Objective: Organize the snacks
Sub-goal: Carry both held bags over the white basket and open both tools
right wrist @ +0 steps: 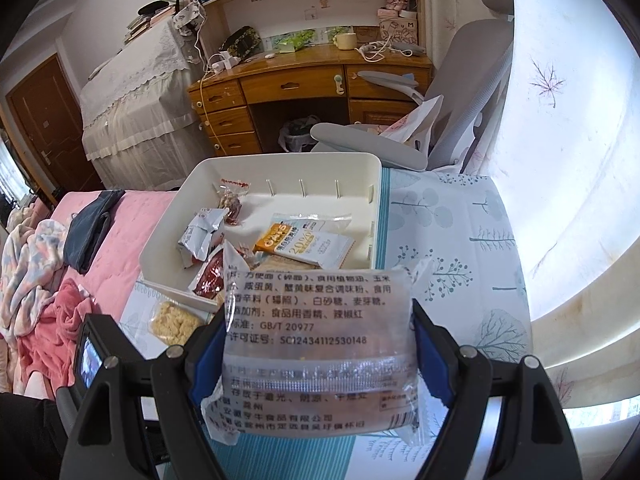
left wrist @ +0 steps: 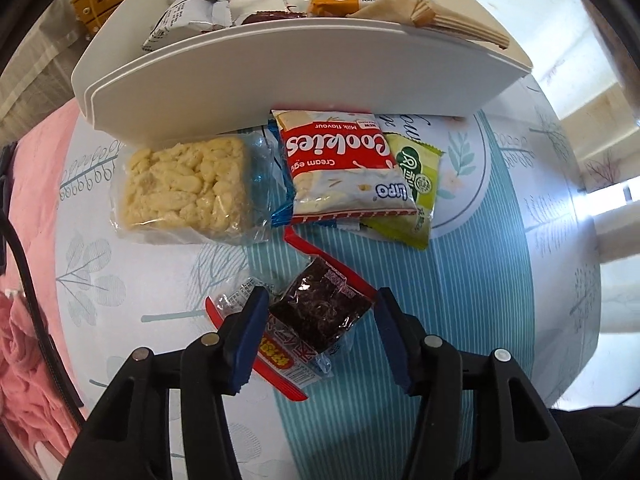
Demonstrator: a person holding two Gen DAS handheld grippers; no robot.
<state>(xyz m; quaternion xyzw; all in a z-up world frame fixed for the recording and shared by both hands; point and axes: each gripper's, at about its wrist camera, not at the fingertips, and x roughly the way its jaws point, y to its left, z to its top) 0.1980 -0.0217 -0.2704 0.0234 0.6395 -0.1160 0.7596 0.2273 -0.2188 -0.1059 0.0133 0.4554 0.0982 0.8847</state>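
Clear snack packet (right wrist: 316, 344) sits clamped between right fingers (right wrist: 430, 354).

Snacks lie on the surface in front of the bin, and I hold one above them.

Through my left wrist camera, the white plastic bin (left wrist: 280, 80) stands at the far side of the leaf-printed cloth surface (left wrist: 480, 280); just before it lie the clear-wrapped pale puffed-rice square (left wrist: 184, 188) at left, the red-and-white cookies pouch (left wrist: 344, 168) beside it, partly on the green sachet (left wrist: 416, 188) to its right. Nearer, the dark seaweed-like packet in clear and red wrap (left wrist: 320, 308) sits between my left claw (left wrist: 320, 336) fingers. My right claw (right wrist: 316, 360) holds the clear printed packet (right wrist: 316, 344) before the bin (right wrist: 168, 232), over the surface.
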